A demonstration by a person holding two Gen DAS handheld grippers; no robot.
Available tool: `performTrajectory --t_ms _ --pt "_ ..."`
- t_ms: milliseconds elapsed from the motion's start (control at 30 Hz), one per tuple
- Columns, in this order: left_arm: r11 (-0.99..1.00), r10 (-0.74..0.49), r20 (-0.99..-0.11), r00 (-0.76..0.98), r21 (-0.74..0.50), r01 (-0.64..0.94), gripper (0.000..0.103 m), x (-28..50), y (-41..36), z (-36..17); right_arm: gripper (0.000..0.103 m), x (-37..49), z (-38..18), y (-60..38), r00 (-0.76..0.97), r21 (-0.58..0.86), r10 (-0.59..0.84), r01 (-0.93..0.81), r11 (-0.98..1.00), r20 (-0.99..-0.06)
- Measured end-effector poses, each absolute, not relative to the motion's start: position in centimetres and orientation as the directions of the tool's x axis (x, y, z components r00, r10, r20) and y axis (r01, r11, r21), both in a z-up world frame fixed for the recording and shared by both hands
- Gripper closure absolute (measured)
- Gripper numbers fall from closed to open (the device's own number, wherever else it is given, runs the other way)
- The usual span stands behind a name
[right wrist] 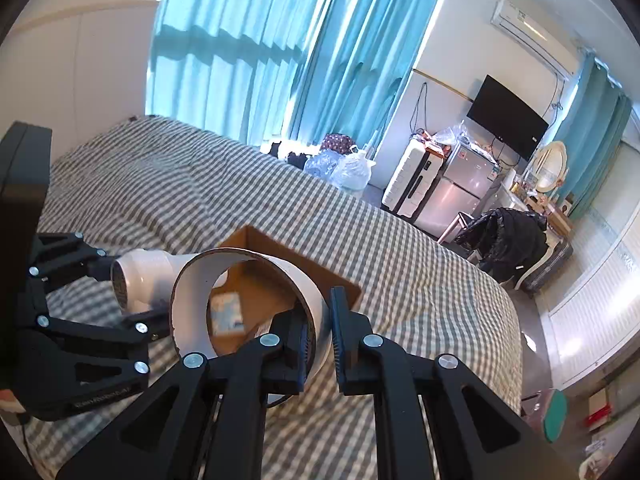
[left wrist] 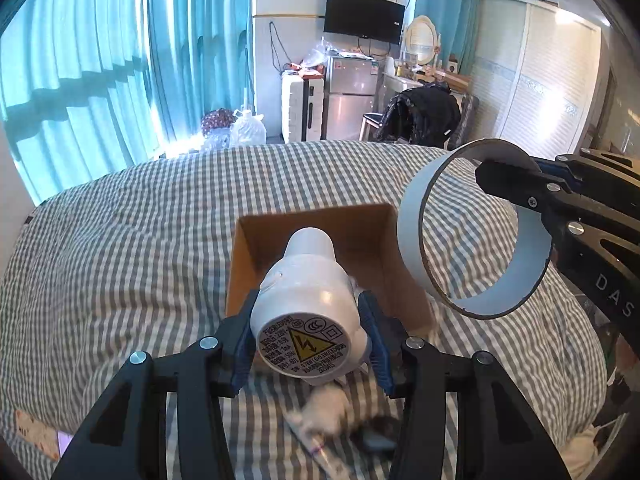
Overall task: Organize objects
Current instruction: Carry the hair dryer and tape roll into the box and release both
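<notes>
My left gripper [left wrist: 308, 332] is shut on a white hair dryer [left wrist: 308, 304], round warning label facing the camera, nozzle pointing over an open cardboard box [left wrist: 360, 224] on the checked bed. My right gripper [right wrist: 320, 336] is shut on the wall of a wide white tape ring [right wrist: 244, 304], held above the box [right wrist: 340, 280]. In the left wrist view the ring [left wrist: 412, 216] hangs right of the box, pinched by the right gripper [left wrist: 520, 188]. In the right wrist view the dryer [right wrist: 148, 276] and left gripper [right wrist: 116, 292] sit left of the ring. A small pale packet [right wrist: 228, 312] lies inside the box.
The bed [left wrist: 120, 240] has a grey checked cover. A crumpled white wrapper [left wrist: 324, 408] and a dark item [left wrist: 376, 436] lie on it under my left gripper. Beyond the bed are teal curtains, a white suitcase [left wrist: 300, 108], a small fridge [left wrist: 348, 100] and a chair with a black coat [left wrist: 420, 116].
</notes>
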State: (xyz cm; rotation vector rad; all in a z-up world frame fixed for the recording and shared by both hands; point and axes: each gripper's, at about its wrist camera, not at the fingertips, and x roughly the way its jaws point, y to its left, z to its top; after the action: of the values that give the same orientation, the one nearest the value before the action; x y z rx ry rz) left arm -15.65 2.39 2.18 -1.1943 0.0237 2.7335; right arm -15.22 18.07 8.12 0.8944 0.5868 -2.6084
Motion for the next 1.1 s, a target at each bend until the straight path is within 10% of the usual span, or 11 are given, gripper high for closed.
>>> performTrajectory --t_ms 600,700,800,1100 --pt "-0.978 0.163 -0.812 -0.56 -0.06 -0.197 0.054 -26.6 2.0 -9.8 0.092 -29.2 -6.3 18.5 -0.563 -0.073 -0.178 0.395 -0.916 -0.807" --pt "-0.975 0.181 -0.812 -0.555 -0.073 -0.211 0.05 -26.5 2.1 -10.4 0.078 -29.2 -6.9 18.7 -0.542 -0.036 -0.203 0.397 -0.917 -0.815" --pt "-0.975 0.169 -0.799 -0.577 -0.05 -0.218 0.022 -26.0 2.6 -9.6 0.035 -28.8 -6.4 19.2 -0.537 0.01 -0.235 0.388 -0.921 -0.81" --pt "-0.985 0.133 -0.749 -0.649 -0.027 -0.171 0.017 -22.2 1.3 -4.0 0.018 -24.4 -0.1 20.0 -0.615 0.02 -0.261 0.37 -0.929 -0.744"
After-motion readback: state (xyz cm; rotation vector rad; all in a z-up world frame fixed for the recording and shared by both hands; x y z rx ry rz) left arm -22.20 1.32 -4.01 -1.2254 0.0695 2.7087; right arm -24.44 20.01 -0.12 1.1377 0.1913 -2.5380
